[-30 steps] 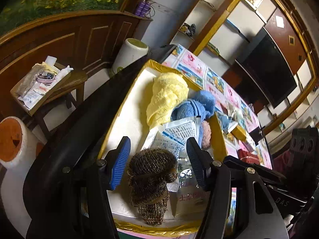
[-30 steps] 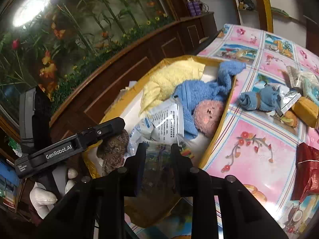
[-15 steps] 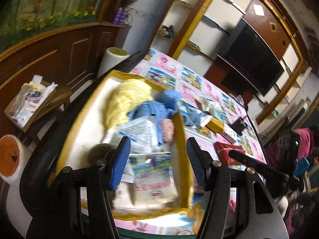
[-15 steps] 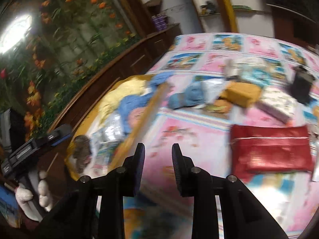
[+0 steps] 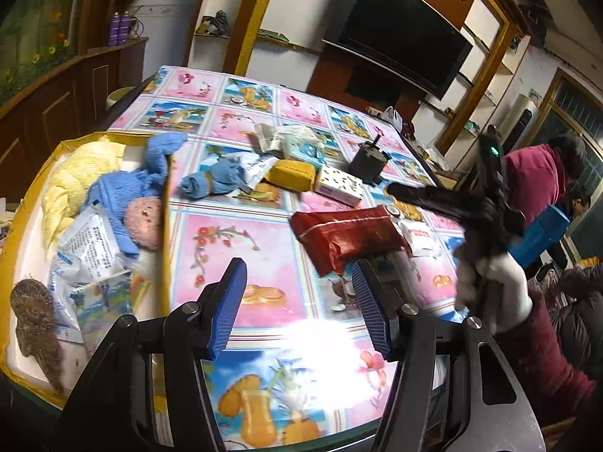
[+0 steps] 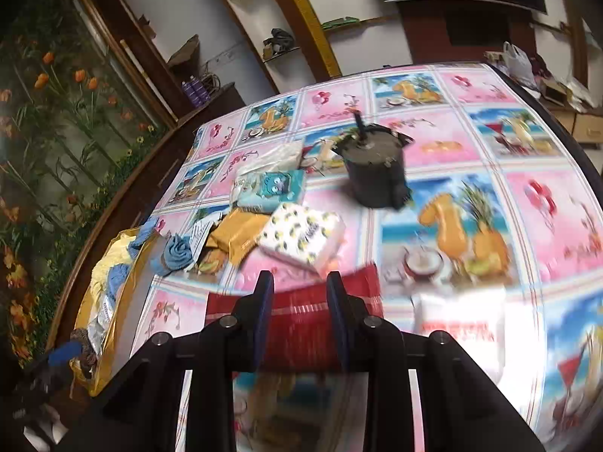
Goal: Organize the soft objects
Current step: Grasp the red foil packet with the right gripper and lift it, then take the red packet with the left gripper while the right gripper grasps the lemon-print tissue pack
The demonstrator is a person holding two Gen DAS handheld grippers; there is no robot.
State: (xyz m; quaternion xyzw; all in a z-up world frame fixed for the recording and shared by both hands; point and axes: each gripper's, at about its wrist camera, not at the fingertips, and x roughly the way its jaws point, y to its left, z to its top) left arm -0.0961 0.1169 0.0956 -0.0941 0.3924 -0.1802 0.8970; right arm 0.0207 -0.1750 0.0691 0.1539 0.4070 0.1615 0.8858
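- Tabletop (image 5: 275,263): carrying a glossy cloth printed in pink and blue squares of fruit and flowers.
- Yellow-rimmed tray (image 5: 164,226): sitting at the tabletop's left edge, holding the sorted soft things.
- Yellow towel (image 5: 75,180): lying at the tray's far end.
- Blue cloth (image 5: 124,188): lying beside the yellow towel, one end draping over the tray's rim.
- Pink round plush (image 5: 143,222): resting against the tray's inner wall, touching the blue cloth.
- Brown knitted item (image 5: 34,312): lying at the tray's near corner, beside printed packets (image 5: 90,256).
- Rolled blue cloth (image 5: 211,180): lying on the tabletop just outside the tray.
- Mustard pouch (image 6: 241,235) and spotted tissue pack (image 6: 305,233): lying side by side near the tabletop's middle.
- Teal tissue pack (image 6: 271,188): lying behind them.
- Dark pot (image 6: 377,165): standing toward the far edge.
- Red packet (image 6: 297,320): lying toward the near edge, beside a white packet (image 6: 458,324).
- Left tool (image 5: 299,305): hanging over bare tabletop, blue pads standing apart, nothing between them.
- Right tool (image 6: 299,312): hanging just over the red packet, fingers parted and gripping nothing, with a white-gloved hand (image 5: 493,286) carrying it.
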